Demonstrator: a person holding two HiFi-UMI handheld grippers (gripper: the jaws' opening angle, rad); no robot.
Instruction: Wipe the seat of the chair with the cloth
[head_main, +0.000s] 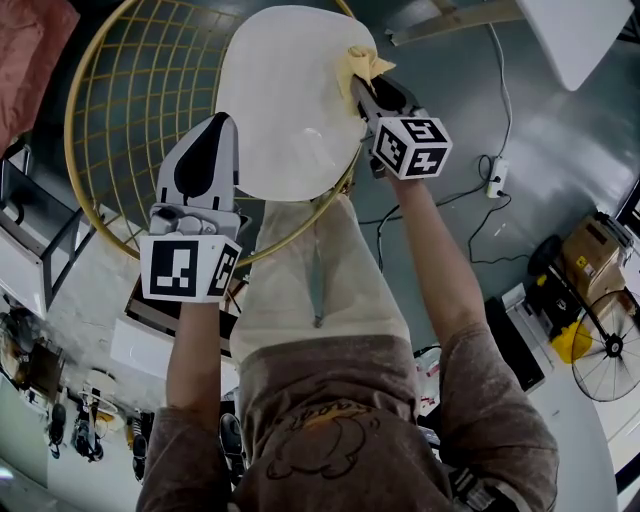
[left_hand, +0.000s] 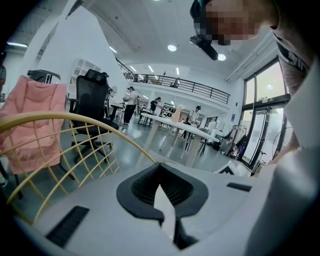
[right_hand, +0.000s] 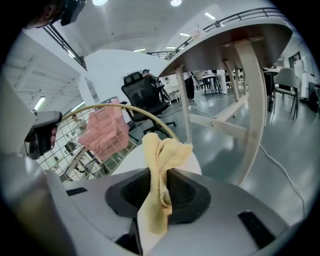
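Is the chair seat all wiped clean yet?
Not that I can tell. Done: the right gripper has the yellow cloth pinched in its jaws. In hand: the cloth is up at the far right edge of the white seat. Left: wiping across the seat, which shows no wipe marks. The left gripper is shut and empty by the seat's left edge.

No legible words, numbers, brands or labels in any view, shirt print (head_main: 318, 440) too blurred to read

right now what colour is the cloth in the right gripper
Pale yellow. The cloth shows best in the right gripper view.
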